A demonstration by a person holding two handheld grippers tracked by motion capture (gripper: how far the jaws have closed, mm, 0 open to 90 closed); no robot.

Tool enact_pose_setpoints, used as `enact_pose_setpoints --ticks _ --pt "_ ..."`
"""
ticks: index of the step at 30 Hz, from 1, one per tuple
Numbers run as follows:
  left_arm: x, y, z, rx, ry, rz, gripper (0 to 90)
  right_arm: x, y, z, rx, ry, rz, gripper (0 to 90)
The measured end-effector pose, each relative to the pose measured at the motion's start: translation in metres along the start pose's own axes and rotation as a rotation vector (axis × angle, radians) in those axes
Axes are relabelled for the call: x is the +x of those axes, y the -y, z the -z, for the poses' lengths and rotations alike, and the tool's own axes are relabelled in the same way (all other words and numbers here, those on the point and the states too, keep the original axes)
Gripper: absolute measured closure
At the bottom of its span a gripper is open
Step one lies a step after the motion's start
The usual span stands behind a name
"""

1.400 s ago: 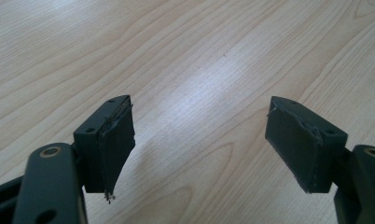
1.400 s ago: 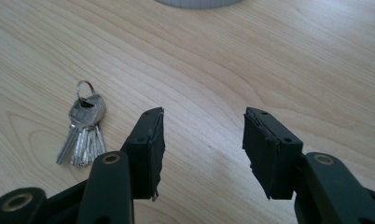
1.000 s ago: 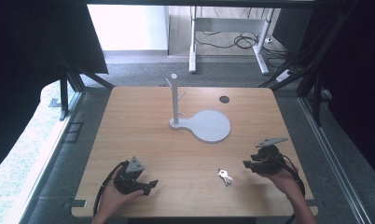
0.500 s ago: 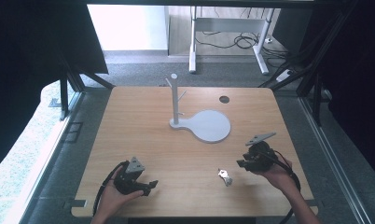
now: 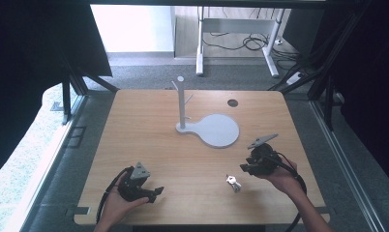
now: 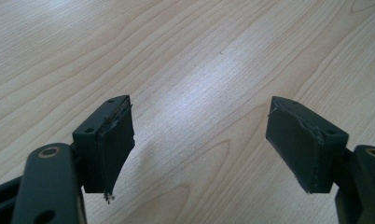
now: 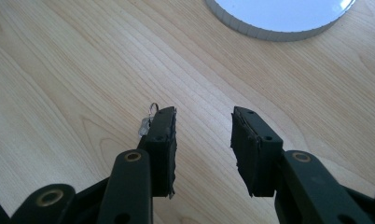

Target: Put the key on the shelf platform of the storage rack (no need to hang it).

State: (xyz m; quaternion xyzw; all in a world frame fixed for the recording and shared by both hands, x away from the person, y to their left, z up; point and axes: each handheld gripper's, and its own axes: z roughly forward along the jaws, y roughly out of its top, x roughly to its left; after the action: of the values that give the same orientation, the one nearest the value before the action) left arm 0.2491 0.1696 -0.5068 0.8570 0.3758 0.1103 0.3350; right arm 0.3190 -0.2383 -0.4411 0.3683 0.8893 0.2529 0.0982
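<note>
**Right gripper closing in on the keys**

Since the earlier frame my right gripper (image 5: pixel 248 168) has slid in from the right edge of the tabletop toward the keys; my left one has stayed put near the front-left corner.

Right jaws stand parted, nothing between the pads but bare wood. In the right gripper view the keys (image 7: pixel 147 122) peek out just beside the outer face of one jaw, ring uppermost, so they are outside the gap, not in it. My left gripper (image 6: pixel 200 144) is spread wide over empty wood, holding nothing.

From the high view the keys (image 5: pixel 233 182) lie flat near the front edge of the tabletop (image 5: pixel 149 135), right of centre, just beside my right gripper. Farther back, around the middle, stands the white stand (image 5: pixel 181 104) with its small pegs, on a round white base (image 5: pixel 216 130).

I judge the keys light, hard and thin, metal lying flush on smooth wood, so they will likely skid or slip from the pads. The ring or a key bow looks the best hold; the loose pieces will probably dangle and swing once lifted.
</note>
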Motion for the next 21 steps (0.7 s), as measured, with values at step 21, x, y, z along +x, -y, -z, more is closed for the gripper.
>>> enact_pose_setpoints --ticks 21 --pt "-0.002 0.0 -0.002 0.007 0.003 -0.011 23.5 0.013 -0.018 -0.021 0.036 -0.055 0.028 61.4"
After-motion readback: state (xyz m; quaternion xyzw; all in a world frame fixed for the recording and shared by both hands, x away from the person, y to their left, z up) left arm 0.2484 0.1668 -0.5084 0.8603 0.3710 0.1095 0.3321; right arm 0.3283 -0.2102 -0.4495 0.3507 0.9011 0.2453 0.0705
